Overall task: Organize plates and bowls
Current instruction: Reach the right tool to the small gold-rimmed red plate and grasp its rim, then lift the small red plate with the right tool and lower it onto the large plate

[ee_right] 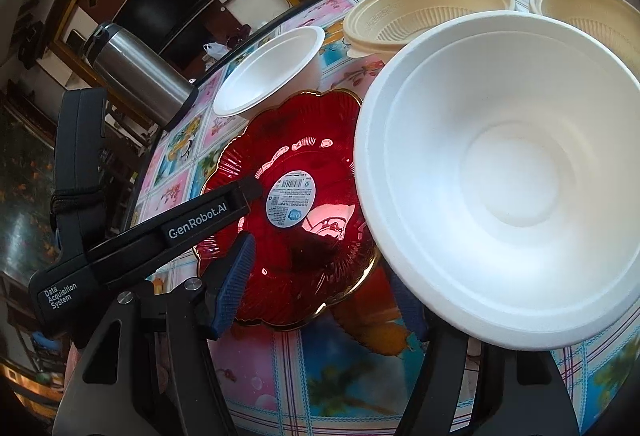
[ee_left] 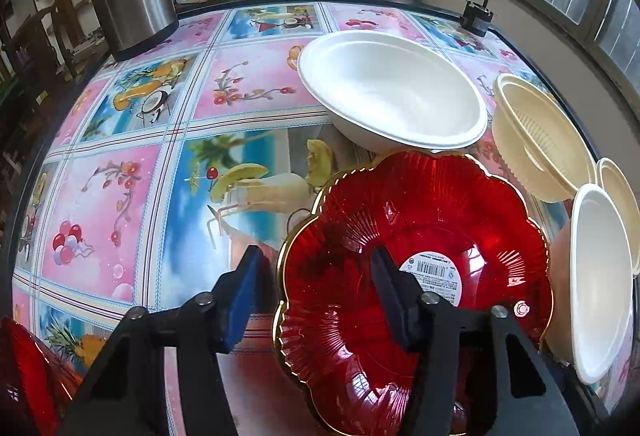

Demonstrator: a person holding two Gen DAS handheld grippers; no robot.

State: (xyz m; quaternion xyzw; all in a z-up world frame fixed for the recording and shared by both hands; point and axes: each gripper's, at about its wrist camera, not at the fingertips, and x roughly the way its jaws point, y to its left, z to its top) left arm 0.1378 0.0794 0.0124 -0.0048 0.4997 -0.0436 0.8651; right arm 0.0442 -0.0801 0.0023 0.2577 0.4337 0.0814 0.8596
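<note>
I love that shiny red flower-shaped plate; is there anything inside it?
A white round barcode sticker sits at the centre of the red flower-shaped glass plate. No food shows. The white foam bowl covers its right edge, so that part is hidden.

Left gripper [ee_left: 316, 300] jaws apart, straddling rim of red plate [ee_left: 440, 220]; one finger over plate. White bowl [ee_left: 392, 87] beyond, touching plate's far edge
</note>
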